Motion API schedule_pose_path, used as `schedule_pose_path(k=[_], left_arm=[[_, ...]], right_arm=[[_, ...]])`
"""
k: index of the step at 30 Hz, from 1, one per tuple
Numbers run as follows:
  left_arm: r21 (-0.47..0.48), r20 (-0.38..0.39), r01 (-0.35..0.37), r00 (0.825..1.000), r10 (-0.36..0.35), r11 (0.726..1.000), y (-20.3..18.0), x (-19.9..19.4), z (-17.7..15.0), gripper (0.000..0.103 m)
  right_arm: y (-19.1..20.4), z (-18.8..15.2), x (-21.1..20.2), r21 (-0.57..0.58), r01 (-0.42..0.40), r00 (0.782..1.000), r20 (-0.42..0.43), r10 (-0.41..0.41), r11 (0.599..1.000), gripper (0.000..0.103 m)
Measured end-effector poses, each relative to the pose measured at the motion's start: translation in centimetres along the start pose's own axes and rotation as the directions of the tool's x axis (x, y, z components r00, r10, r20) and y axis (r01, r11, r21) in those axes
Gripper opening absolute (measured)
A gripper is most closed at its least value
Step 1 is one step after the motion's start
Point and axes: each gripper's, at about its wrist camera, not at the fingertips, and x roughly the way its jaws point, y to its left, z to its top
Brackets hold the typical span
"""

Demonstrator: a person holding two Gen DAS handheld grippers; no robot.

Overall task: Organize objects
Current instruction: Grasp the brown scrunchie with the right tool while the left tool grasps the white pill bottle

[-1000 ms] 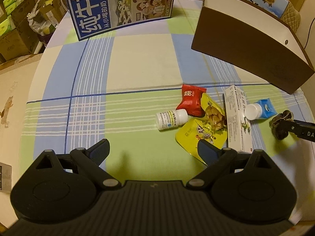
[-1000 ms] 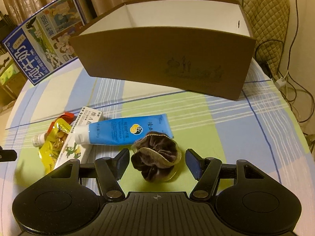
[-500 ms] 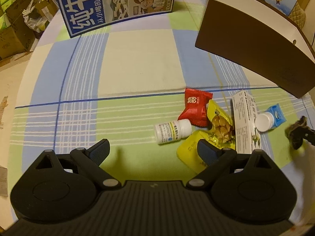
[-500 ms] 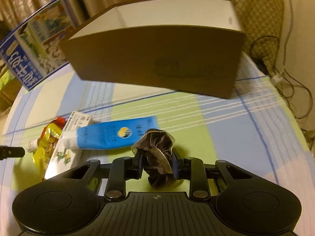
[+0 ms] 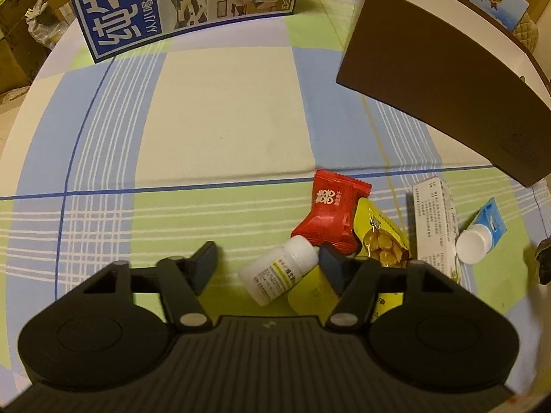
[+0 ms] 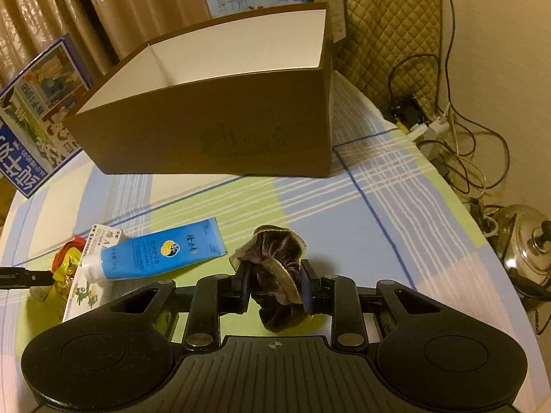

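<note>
Right gripper clamped on a brown velvet scrunchie, pinched between both fingers above the checked tablecloth near the table's right edge. Blue tube lies just left of the scrunchie, its cap end resting on a white carton, with yellow and red snack packets beside that at the left edge. Open brown box, white inside, sits toward the far edge, a blue milk carton box to its left.

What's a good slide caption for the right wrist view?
Right gripper clamps a brown scrunchie above the checked tablecloth, facing the open brown box.
</note>
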Motion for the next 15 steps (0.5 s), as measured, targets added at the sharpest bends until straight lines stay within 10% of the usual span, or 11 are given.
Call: schedule_pose_path(k=[8, 15], left_arm=[[0.017, 0.007, -0.003, 1.000, 0.002, 1.000, 0.3, -0.1, -0.6, 0.024], [0.070, 0.010, 0.001, 1.000, -0.002, 0.998, 0.7, -1.0, -1.6, 0.024]], right_arm=[[0.5, -0.4, -0.1, -0.012, -0.016, 1.000, -0.010, 0.016, 1.000, 0.025], [0.8, -0.8, -0.6, -0.014, -0.026, 1.000, -0.009, 0.026, 1.000, 0.025]])
